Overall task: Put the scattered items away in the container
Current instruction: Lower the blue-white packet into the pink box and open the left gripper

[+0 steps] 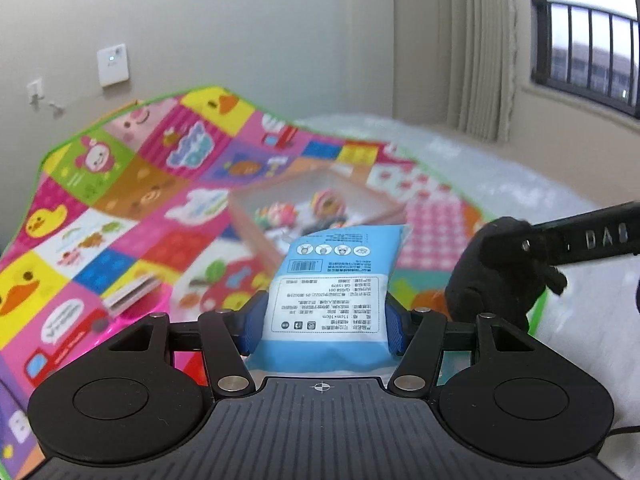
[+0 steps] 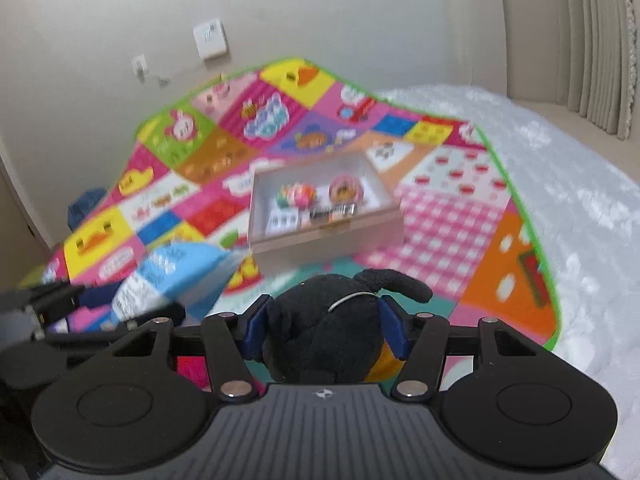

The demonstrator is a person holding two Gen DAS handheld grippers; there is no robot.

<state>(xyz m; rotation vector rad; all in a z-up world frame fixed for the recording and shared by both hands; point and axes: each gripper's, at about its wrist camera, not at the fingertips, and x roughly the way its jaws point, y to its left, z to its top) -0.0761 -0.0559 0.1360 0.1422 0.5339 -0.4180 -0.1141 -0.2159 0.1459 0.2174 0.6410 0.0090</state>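
Note:
My left gripper is shut on a blue and white packet and holds it up above the play mat; the packet also shows at the left of the right wrist view. My right gripper is shut on a black plush toy, which also shows at the right of the left wrist view. The container, a shallow white box, sits on the mat ahead of both grippers and holds several small colourful items. It is blurred in the left wrist view.
A colourful patchwork play mat covers the floor. A white fluffy rug lies to the right. A small booklet lies on the mat at left. Walls and a curtain stand behind.

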